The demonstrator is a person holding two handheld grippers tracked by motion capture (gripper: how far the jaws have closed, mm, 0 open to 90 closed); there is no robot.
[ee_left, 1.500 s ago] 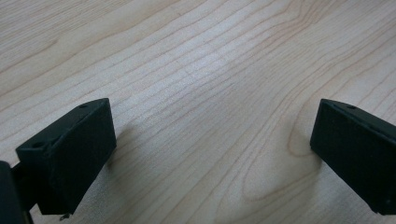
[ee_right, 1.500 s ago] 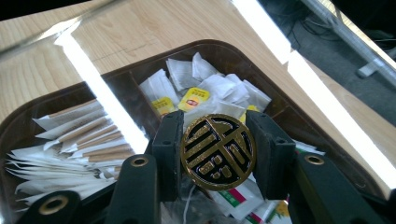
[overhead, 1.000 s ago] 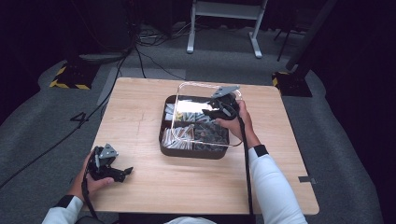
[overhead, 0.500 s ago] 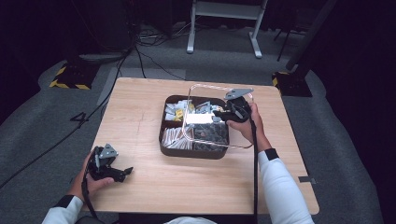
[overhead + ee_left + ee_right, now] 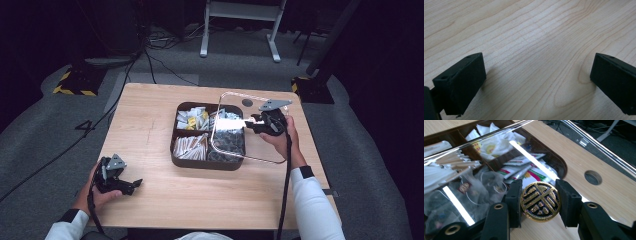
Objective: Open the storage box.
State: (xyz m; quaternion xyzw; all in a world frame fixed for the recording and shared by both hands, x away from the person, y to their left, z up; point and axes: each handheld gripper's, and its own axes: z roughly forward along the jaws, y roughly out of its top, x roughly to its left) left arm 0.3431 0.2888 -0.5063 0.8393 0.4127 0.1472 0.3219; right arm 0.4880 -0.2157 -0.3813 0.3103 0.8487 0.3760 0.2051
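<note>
Over the right half of the box (image 5: 200, 162), your right gripper (image 5: 540, 201) was clamped on the clear lid's (image 5: 225, 150) gold knob (image 5: 540, 201); left gripper (image 5: 536, 75) sat open near-left. You needed that lid level and clear of the rim.

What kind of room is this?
Probably a recording studio or lab: a lone wooden table, cables across grey carpet, a metal stand behind, and dark surroundings.

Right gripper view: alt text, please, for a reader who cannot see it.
Black right tongs clamp the round gold-and-black knob of a clear lid, held over a dark compartment tray of tea bags and sachets on a light wooden table.
</note>
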